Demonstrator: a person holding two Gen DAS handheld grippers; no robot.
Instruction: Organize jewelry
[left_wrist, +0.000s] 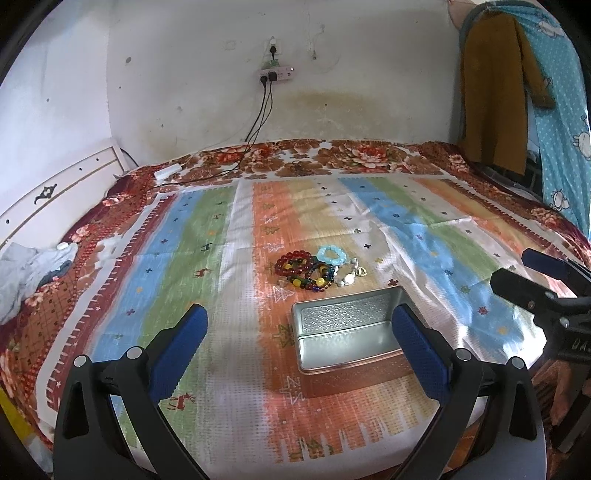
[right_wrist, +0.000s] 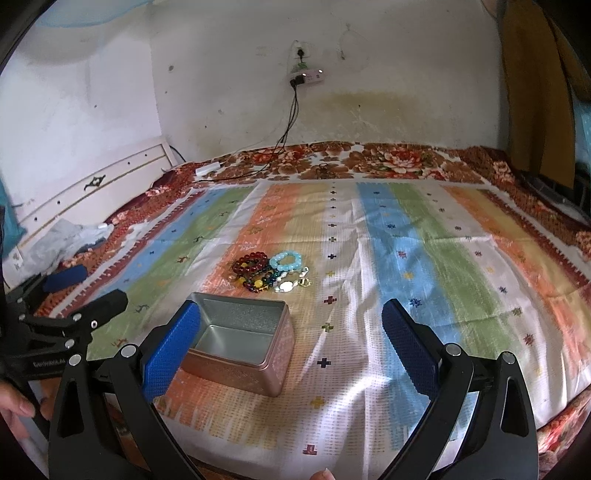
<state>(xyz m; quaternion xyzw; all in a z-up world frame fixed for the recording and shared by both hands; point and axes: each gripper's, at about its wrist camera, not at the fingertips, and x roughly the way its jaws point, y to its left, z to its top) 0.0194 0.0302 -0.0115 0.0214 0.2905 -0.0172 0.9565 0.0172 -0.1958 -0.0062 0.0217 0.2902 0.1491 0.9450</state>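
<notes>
Bed: striped cloth (left_wrist: 207, 236) covers most of a mattress, over a red floral blanket (left_wrist: 332, 157) that shows along the far and side edges; broad bare cloth lies on every side of the small things at its middle.
Wall: stained white plaster (left_wrist: 369, 74) runs behind the far edge, with a power strip (left_wrist: 275, 75) and black cables (left_wrist: 258, 125) that drop onto the blanket.
Headboard: white panel (left_wrist: 55, 192) stands at the bed's left edge, crumpled grey cloth (left_wrist: 26, 273) beside it.
Hanging clothes: mustard garment (left_wrist: 491, 96) and blue dotted fabric (left_wrist: 557, 110) crowd the far right corner.
Left gripper (left_wrist: 301, 325): blue-padded fingers spread wide, holding nothing, low over the near edge; the tin's left half shows between them, its right end hidden behind the right finger.
Right gripper (right_wrist: 291, 321): fingers likewise wide and empty, the tin just inside its left finger, open cloth ahead and to the right.
Tin (right_wrist: 240, 347): open rectangular metal box, empty, rose-coloured outside, resting on the orange stripe near the bed's front edge.
Jewelry pile (left_wrist: 317, 269): beaded bracelets heaped just beyond the tin, apart from it.
Red bracelet (left_wrist: 295, 260): left of the heap.
Light blue bracelet (left_wrist: 332, 254): far side.
White beads (left_wrist: 345, 280): right side, next to a small gold clasp (left_wrist: 361, 273).
</notes>
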